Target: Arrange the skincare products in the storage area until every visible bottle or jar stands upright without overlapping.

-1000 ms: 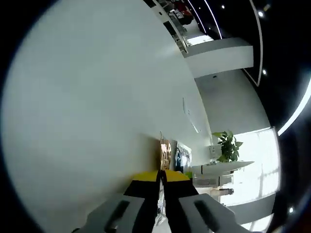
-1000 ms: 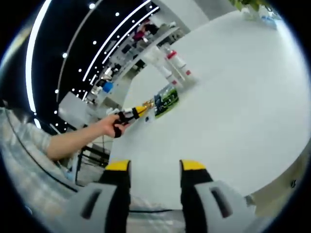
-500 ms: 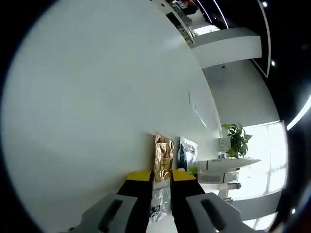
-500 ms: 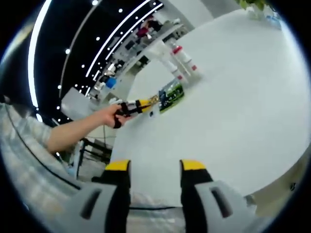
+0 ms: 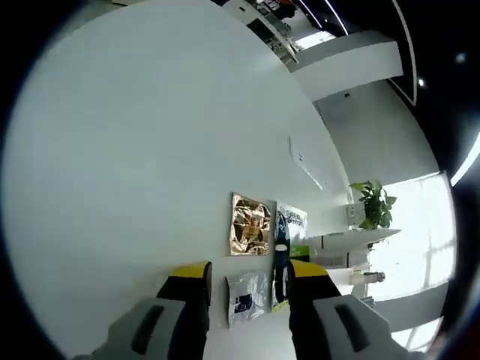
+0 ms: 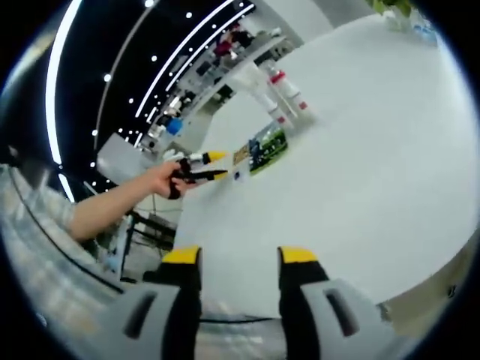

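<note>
L gripper [image 5: 247, 281]: jaws apart, nothing betw. them; a sec ago they were pressed together at the sachets, so it has let go.
R gripper [image 6: 238, 259]: jaws apart, empty, over bare desk [image 6: 360, 150] near its edge, well apart from the products; no change.
Clear sachet [image 5: 245, 298]: lies flat on desk just ahead of L jaws, betw. the tips; long axis runs away from the jaws.
Gold sachet [image 5: 249, 235]: flat, just beyond clear one, now fully visible; long axis same way.
Dark/green sachet [image 5: 288, 240]: flat beside the gold one, edges touching or close, can't tell if overlapping.
Meaning: judged, the flat packs are laid out & released; L hand free for next item.
Bottles [image 6: 279, 96]: white w/ red caps, beyond the sachets in R gripper view. Seem to lie w/ long axis pointing away across desk, but too small to be sure they aren't upright.
Left to do: prob. check/stand the bottles.
Person's hand [image 6: 161, 182]: holds the L gripper near the sachets.
</note>
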Tool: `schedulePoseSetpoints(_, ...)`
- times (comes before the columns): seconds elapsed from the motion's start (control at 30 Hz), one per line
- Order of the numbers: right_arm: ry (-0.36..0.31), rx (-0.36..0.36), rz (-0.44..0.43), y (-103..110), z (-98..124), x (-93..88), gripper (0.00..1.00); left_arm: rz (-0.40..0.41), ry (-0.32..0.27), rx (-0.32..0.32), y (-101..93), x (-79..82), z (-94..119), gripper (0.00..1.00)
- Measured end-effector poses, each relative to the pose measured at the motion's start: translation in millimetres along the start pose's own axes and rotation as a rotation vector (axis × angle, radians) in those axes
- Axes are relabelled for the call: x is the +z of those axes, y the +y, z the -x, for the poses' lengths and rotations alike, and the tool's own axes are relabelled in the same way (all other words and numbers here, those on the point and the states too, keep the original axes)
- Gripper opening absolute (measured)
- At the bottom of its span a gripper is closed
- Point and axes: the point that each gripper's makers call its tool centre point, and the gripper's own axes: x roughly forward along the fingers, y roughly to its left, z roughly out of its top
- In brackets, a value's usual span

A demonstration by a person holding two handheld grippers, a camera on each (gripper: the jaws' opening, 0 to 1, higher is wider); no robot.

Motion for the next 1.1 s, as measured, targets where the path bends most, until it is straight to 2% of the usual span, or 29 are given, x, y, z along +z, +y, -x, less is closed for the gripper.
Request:
schedulePoseSetpoints(0.13,-0.001,0.020,0.016,2.5,-0.5,7.2,0.39,-0.019,-0.074,-0.025,-10.1,1.5,21.1,0.41)
schedulePoseSetpoints(0.27,0.014,0.053,0.036,5.2,-3.8,12.4,0.39,-0.014,-0.176,-0.101,-33.8,-1.1,43.0,0.43)
schedulePoseSetpoints(0.47,0.038,0.131,0.090,14.8,-11.9,25.2,0.40,-0.093,-0.227,-0.142,-65.9,-32.0,73.7,0.44)
schedulePoseSetpoints(0.5,0.046,0.147,0.108,16.7,-12.8,27.2,0.40,-0.117,-0.238,-0.147,-70.7,-35.9,78.3,0.44)
schedulePoseSetpoints(0.57,0.056,0.171,0.132,18.0,-13.8,30.5,0.40,-0.237,-0.293,-0.107,-77.9,-41.5,90.8,0.44)
schedulePoseSetpoints(0.6,0.058,0.176,0.134,18.3,-13.9,31.3,0.40,-0.259,-0.293,-0.107,-80.4,-43.9,92.9,0.44)
schedulePoseSetpoints(0.63,0.058,0.189,0.145,18.9,-14.1,34.3,0.41,-0.302,-0.293,-0.117,-90.0,-52.9,99.5,0.45)
schedulePoseSetpoints(0.67,0.055,0.197,0.152,18.6,-14.3,38.5,0.41,-0.329,-0.322,-0.128,-98.4,-56.0,106.4,0.46)
schedulePoseSetpoints(0.7,0.051,0.205,0.156,18.3,-14.7,43.1,0.41,-0.352,-0.347,-0.133,-106.6,-61.8,113.3,0.48)
schedulePoseSetpoints(0.77,0.040,0.216,0.162,20.0,-14.9,50.8,0.41,-0.365,-0.365,-0.126,-114.8,-70.5,120.3,0.57)
schedulePoseSetpoints(0.83,0.025,0.237,0.168,24.2,-15.2,59.3,0.43,-0.416,-0.382,-0.142,-127.2,-78.1,126.4,0.64)
schedulePoseSetpoints(0.9,0.019,0.267,0.224,31.6,-14.1,70.8,0.44,-0.506,-0.401,-0.153,-147.1,-92.9,136.0,0.63)
schedulePoseSetpoints(0.97,0.017,0.284,0.252,36.3,-11.3,77.9,0.45,-0.576,-0.408,-0.153,-158.2,-102.7,140.5,0.63)
schedulePoseSetpoints(1.03,0.039,0.302,0.340,40.7,-4.4,84.1,0.47,-0.660,-0.416,-0.154,-170.7,-117.7,145.2,0.63)
schedulePoseSetpoints(1.1,0.024,0.306,0.407,43.4,2.5,91.6,0.50,-0.720,-0.401,-0.147,-176.2,-132.4,147.9,0.63)
